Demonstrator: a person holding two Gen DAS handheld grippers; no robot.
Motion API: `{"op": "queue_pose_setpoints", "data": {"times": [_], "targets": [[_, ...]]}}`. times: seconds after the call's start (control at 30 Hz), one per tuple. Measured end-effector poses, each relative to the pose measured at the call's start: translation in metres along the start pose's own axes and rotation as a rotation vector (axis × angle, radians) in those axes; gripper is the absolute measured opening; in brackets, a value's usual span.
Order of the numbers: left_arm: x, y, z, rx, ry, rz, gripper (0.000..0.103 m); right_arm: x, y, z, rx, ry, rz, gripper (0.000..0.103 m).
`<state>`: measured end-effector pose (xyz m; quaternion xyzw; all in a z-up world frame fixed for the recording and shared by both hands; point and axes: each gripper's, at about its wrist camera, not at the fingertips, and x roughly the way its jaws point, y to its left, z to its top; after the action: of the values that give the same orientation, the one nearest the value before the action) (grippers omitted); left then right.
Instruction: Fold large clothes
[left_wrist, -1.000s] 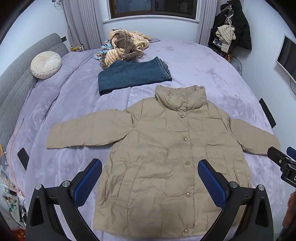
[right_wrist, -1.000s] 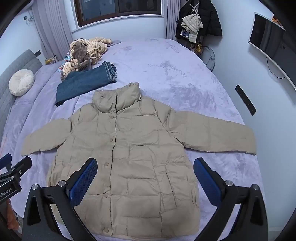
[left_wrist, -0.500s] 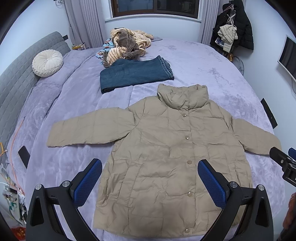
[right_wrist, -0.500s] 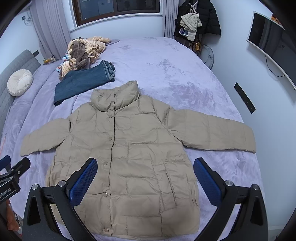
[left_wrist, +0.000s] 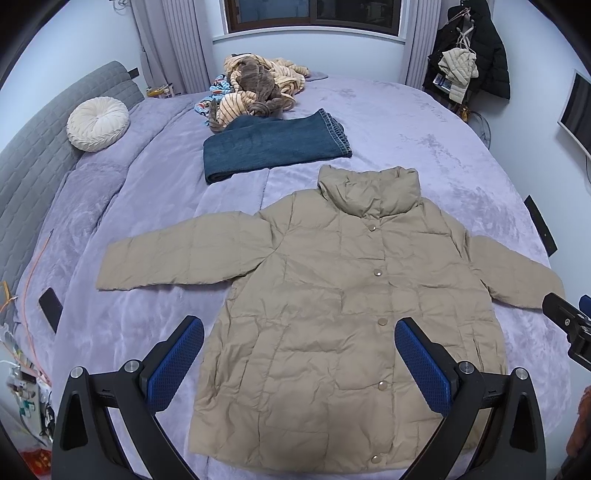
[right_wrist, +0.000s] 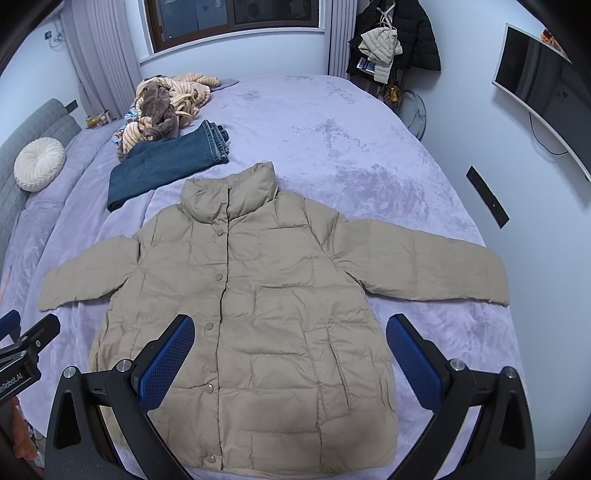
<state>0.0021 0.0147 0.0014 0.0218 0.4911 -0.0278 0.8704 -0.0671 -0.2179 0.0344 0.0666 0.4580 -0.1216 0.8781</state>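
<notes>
- The beige puffer jacket (left_wrist: 343, 310) lies flat, front up and snapped shut, on the near part of the lilac bedspread (left_wrist: 406, 122), with its collar pointing toward the window and both sleeves spread out to the sides.
- The left gripper (left_wrist: 299, 354) hangs above the jacket's lower hem, its blue-padded fingers (left_wrist: 175, 360) spread wide and holding nothing.
- The right gripper (right_wrist: 290, 354) hangs over the hem on the other side, its fingers (right_wrist: 415, 360) likewise wide apart and empty; neither gripper touches the fabric.
- Just beyond the collar sit folded blue jeans (left_wrist: 273, 147), close to the jacket but not touching it.
- Behind the jeans is a heap of striped and brown clothes (left_wrist: 255, 88).
- A round white cushion (left_wrist: 98, 123) leans on the grey headboard (left_wrist: 33, 147) at the left.
- Dark coats (right_wrist: 399, 40) hang in the far right corner, and a screen (right_wrist: 543, 92) is mounted on the right wall.
</notes>
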Motion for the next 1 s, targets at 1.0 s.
{"op": "queue_pose_setpoints", "data": {"times": [1.0], "targets": [[0.0003,0.0014,-0.0008,0.000,0.005,0.001,0.103,0.0019,-0.0014,0.0005,-0.003,0.000,-0.001,0.103]]}}
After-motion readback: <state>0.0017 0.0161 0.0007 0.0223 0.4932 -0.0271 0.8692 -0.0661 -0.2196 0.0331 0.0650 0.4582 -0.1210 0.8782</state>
